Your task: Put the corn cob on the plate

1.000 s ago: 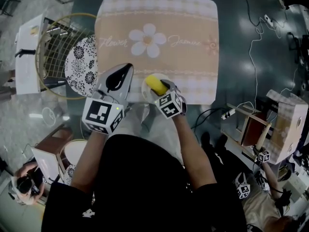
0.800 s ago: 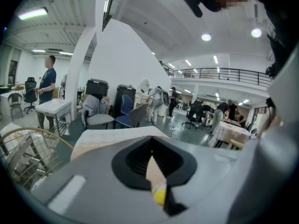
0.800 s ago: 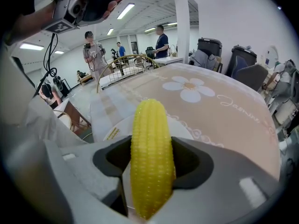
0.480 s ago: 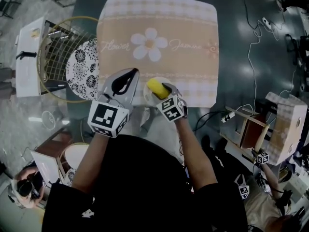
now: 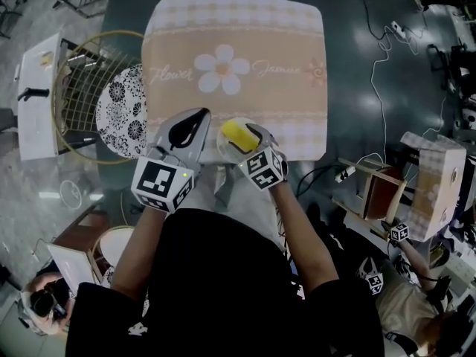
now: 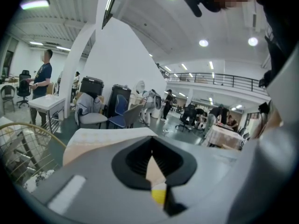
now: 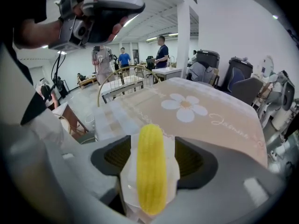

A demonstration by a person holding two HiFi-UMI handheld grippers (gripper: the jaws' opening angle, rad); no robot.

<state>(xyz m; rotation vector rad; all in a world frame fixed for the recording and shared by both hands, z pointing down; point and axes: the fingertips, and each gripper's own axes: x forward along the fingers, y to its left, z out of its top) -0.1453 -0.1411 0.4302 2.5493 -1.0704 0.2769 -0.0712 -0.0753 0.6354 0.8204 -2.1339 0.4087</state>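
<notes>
Jaws of the right gripper (image 7: 150,146) are being spread, neither pressed on the yellow corn cob (image 7: 150,171), which is laid lengthwise between them on the small white plate (image 7: 126,181). Left gripper (image 5: 199,117) jaws are held together, just beside, over the flower-printed tabletop (image 5: 282,43).

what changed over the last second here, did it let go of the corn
The right hand-held gripper is opening its jaws off the corn cob, leaving it lying on the plate between them. The corn cob, the plate and the shut left hand-held gripper beside them kept their places.
</notes>
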